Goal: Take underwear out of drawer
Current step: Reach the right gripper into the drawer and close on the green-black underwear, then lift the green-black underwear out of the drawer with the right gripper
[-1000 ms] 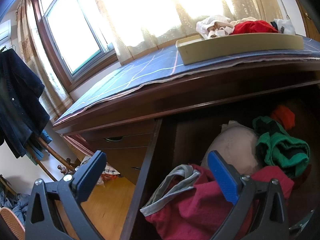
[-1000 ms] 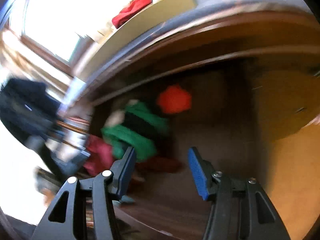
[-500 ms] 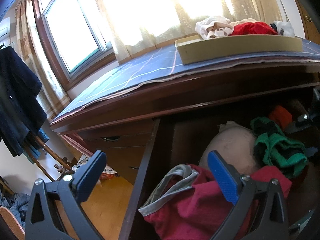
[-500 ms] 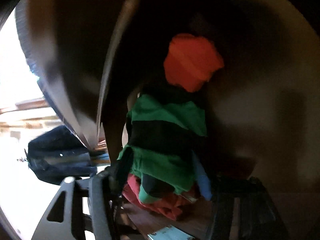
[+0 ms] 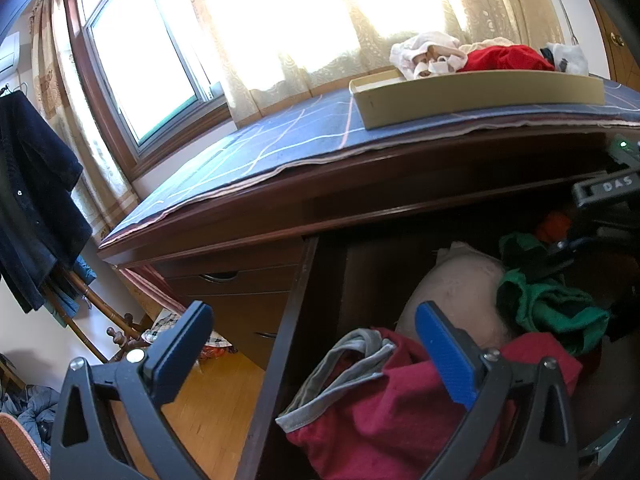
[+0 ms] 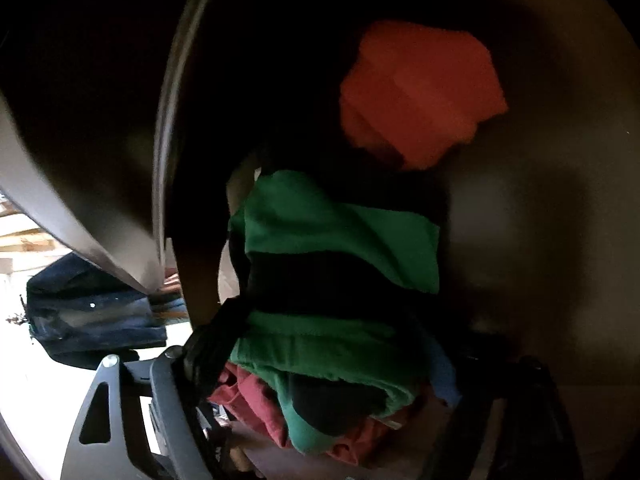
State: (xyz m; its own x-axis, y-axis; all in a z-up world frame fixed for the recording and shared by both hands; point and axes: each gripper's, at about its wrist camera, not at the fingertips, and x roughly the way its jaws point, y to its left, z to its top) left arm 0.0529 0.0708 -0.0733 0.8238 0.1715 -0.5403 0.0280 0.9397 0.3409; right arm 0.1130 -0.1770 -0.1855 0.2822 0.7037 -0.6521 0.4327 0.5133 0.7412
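Observation:
The open drawer (image 5: 288, 320) holds a dark red pair with a grey waistband (image 5: 384, 412), a beige piece (image 5: 460, 292), green and black underwear (image 5: 552, 308) and an orange piece (image 5: 554, 226). My left gripper (image 5: 312, 348) hangs open over the drawer's left wall and holds nothing. My right gripper (image 6: 324, 360) is down inside the dark drawer. Its jaws have just been opening and now straddle the green and black underwear (image 6: 336, 240), fingers on either side, not clamped. The orange piece (image 6: 420, 92) lies beyond. In the left wrist view the right gripper (image 5: 588, 284) enters from the right edge.
On the dresser's blue checked cloth (image 5: 280, 140) stands a beige tray (image 5: 480, 92) with white and red garments. Closed drawers (image 5: 232, 292) sit left of the open one, above wooden floor (image 5: 208, 400). A dark jacket (image 5: 32, 208) hangs at far left by the window (image 5: 140, 60).
My right gripper dropped into the drawer, rolled, and spread its jaws around the green and black underwear. It now shows at the right edge of the left wrist view. The left gripper stayed still.

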